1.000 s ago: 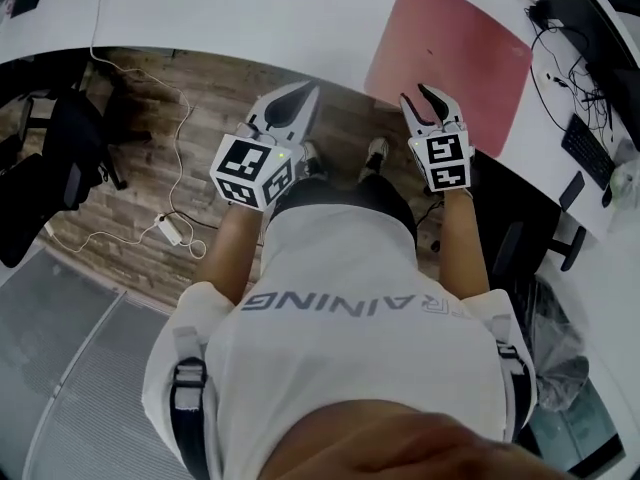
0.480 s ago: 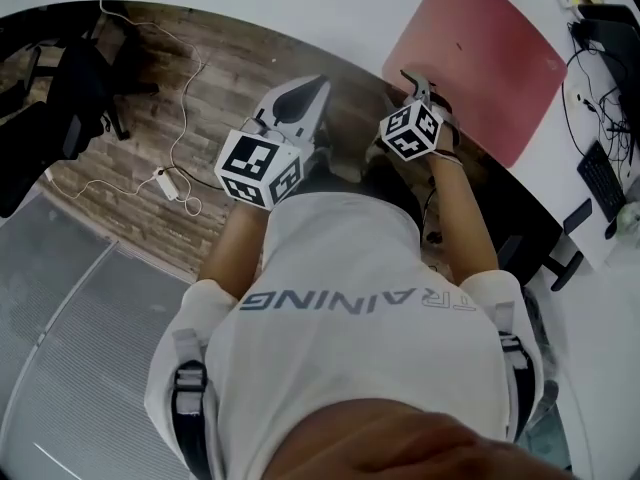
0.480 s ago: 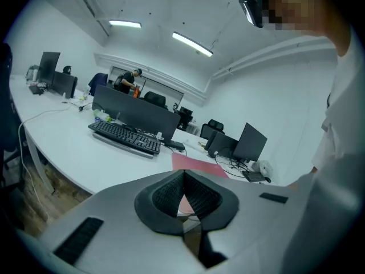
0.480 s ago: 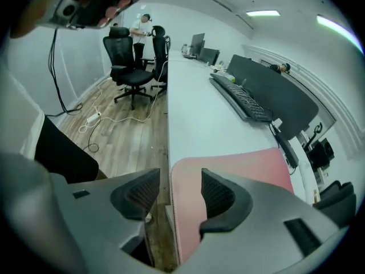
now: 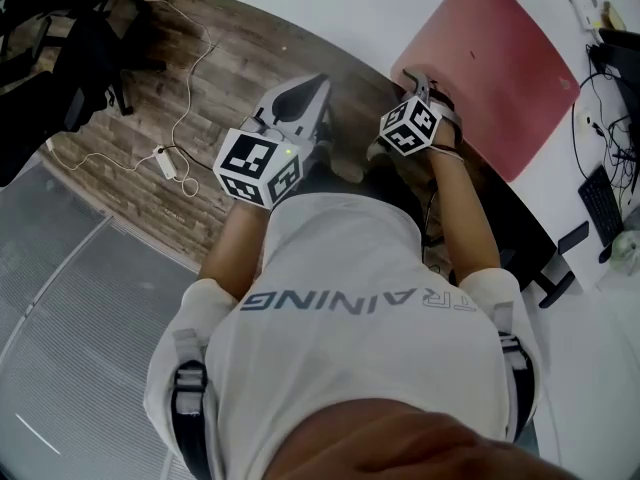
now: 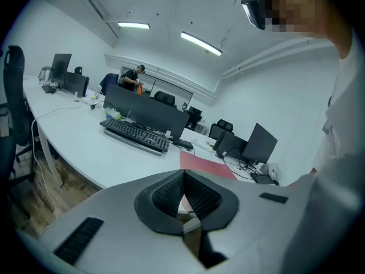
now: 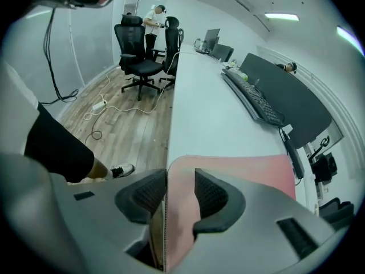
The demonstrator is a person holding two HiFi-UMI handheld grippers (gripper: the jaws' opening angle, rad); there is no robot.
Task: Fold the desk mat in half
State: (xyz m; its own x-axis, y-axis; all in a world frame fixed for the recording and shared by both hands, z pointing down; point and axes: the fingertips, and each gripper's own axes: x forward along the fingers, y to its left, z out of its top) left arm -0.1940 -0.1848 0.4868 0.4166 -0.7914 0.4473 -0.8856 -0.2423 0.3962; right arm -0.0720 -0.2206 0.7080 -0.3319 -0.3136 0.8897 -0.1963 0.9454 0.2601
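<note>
Your right gripper (image 5: 418,90) has dropped to the near edge of the desk mat (image 5: 500,58), its jaws closing around it but not yet gripping, so the grasp is close, while your left gripper (image 5: 300,96) is clenched and empty.

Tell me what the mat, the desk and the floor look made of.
Mat: dull red, matte, lying flat with a rounded corner; probably leatherette or a rubbery sheet, but the look leaves it open. Desk: smooth white top with a faint sheen, likely laminate. Floor: brown planks with grain and seams, either wood or wood-look vinyl.
</note>
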